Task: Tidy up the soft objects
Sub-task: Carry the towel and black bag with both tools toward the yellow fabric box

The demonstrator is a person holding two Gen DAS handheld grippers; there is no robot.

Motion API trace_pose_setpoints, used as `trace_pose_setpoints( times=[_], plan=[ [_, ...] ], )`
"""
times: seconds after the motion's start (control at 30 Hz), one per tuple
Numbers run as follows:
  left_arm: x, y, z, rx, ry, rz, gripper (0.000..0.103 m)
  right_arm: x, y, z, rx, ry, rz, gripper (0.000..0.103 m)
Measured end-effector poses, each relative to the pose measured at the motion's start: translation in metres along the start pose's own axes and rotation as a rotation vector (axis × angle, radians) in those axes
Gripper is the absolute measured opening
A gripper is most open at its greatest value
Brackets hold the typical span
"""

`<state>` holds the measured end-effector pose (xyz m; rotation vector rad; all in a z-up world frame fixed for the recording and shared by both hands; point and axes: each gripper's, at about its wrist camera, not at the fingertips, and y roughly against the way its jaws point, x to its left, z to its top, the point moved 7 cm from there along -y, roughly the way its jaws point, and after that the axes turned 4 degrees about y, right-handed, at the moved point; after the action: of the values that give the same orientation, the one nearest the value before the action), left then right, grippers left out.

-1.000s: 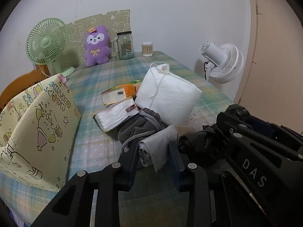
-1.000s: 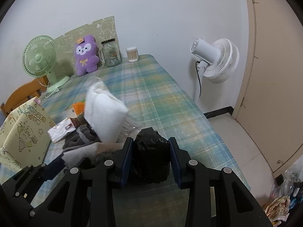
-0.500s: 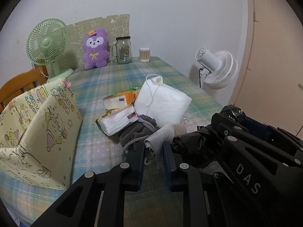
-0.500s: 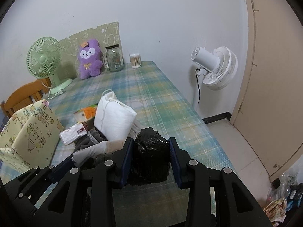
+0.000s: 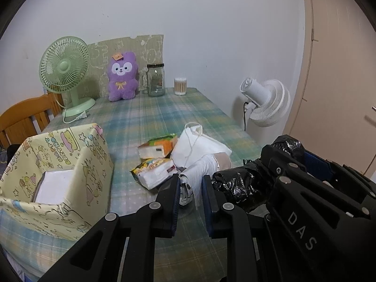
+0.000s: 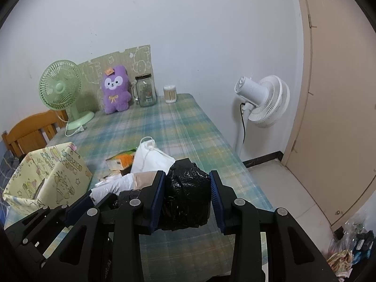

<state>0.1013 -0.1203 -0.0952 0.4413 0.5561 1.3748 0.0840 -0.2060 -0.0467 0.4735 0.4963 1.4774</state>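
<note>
**Both hand-held grippers clamped on one long bundle above the surface**

The bundle is a long soft roll in two parts: a white end (image 5: 199, 171) and a black, crinkled plastic end (image 6: 186, 199). The left hand-held gripper (image 5: 189, 188) is closed tight on the white end, its pads pressing the wrap from both sides. The right hand-held gripper (image 6: 186, 199) grips the black end, its jaws partly apart and filled by the plastic. In the left view the right hand-held gripper (image 5: 293, 164) lies just right of the left one, with the black wrap spanning between them. The bundle hangs clear above the plaid surface (image 5: 164, 117).

Just beyond the bundle sits a white drawstring bag (image 5: 202, 145), upright and leaning. Left of the bundle lie two tissue packs: an orange one (image 5: 157, 148) farther back and a pale one (image 5: 155, 171) nearer, touching each other. Well left of the bundle stands an open yellow box (image 5: 70, 164) with cartoon print and something white inside.

Far behind the bundle, along the wall, are a green fan (image 5: 64, 70), a purple plush (image 5: 122, 76), a glass jar (image 5: 155, 80) and a cup of cotton swabs (image 5: 180, 86). A white fan (image 6: 263, 101) stands on the floor to the right of the bundle, beside a door (image 6: 340, 94). A wooden chair (image 5: 25, 117) shows at the far left.
</note>
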Motion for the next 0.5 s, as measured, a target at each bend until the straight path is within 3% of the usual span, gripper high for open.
trace_pose_setpoints(
  times=[0.5],
  plan=[
    [0.014, 0.025, 0.033, -0.065, 0.013, 0.031, 0.016, 0.021, 0.022, 0.039, -0.058, 0.029, 0.018, 0.041]
  ],
)
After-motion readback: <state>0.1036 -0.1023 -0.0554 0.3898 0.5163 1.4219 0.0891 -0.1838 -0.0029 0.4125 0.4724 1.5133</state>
